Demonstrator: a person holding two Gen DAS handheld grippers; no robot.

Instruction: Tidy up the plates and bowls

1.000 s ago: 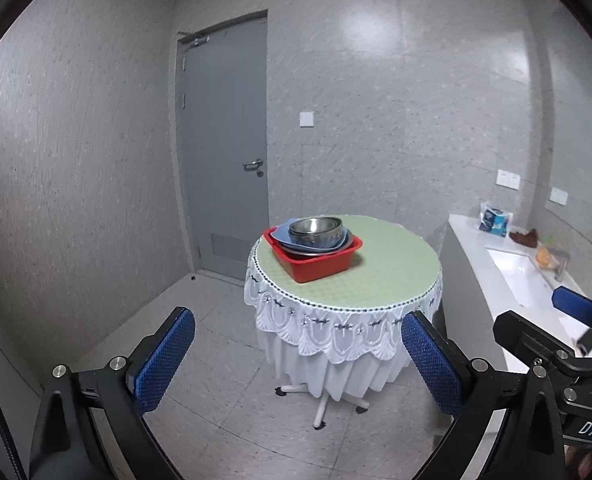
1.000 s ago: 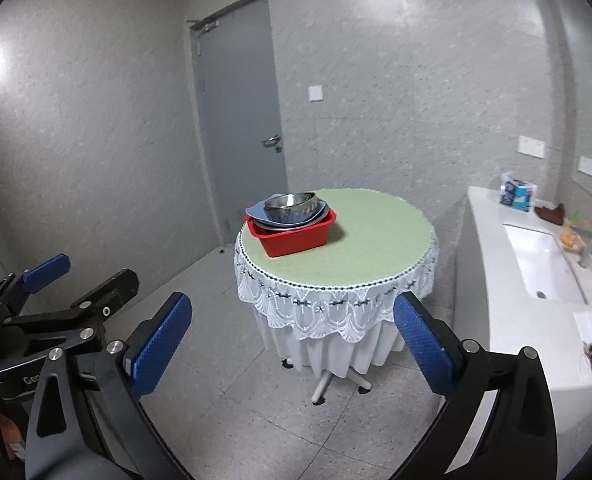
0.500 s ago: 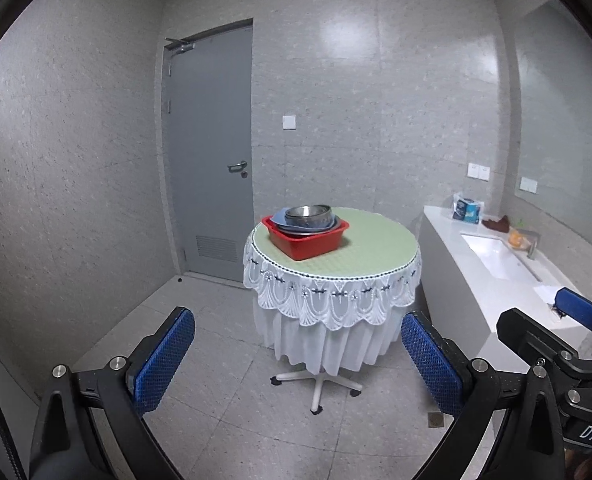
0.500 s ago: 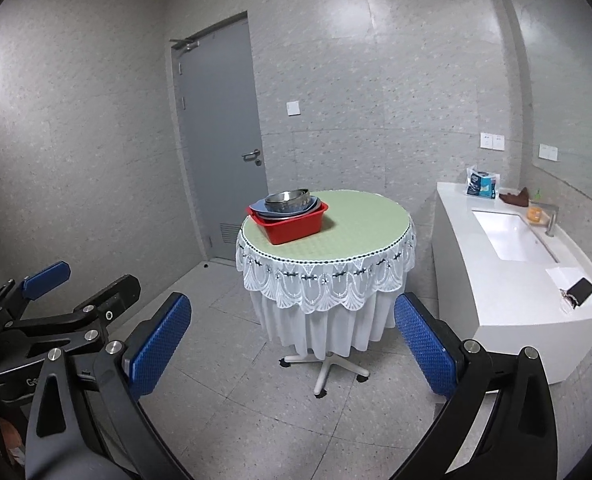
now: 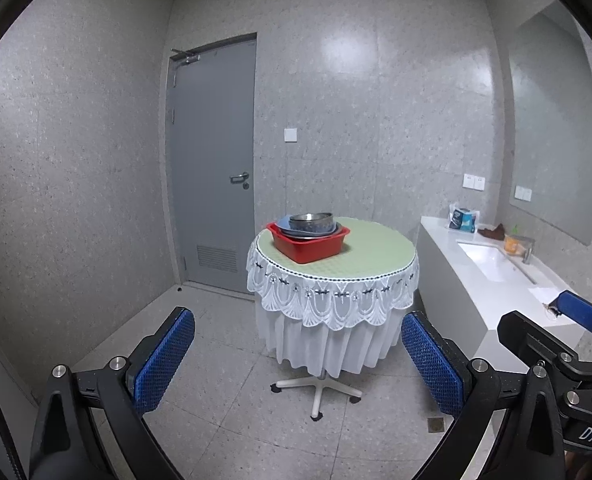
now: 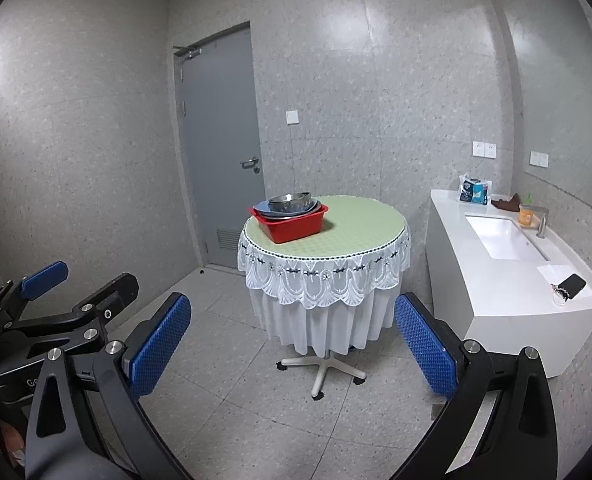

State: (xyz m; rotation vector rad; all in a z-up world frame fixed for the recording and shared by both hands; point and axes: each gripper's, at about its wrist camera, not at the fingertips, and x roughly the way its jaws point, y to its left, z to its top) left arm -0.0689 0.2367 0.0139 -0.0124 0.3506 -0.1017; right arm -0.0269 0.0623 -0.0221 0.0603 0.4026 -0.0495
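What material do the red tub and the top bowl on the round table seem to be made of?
The red tub looks like plastic: uniform colour, dull sheen, thick moulded rim. The top bowl looks like metal, probably stainless steel: grey, with mirror-like reflections on its wall. From this distance, neither is certain.

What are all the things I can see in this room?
Round table: one, green top with white lace cloth, middle of the room.
Red tub: one, red, on the table's left part.
Blue plates: count unclear, stacked in the tub.
Metal bowl: one showing, silver, on top of the stack.
Door: one, grey, behind the table.
Counter: one, white with a sink, at right.
Phone: one, dark, on the counter's near end.
Left tool: one, black with blue pads, open.
Right tool: one, same colours, open.
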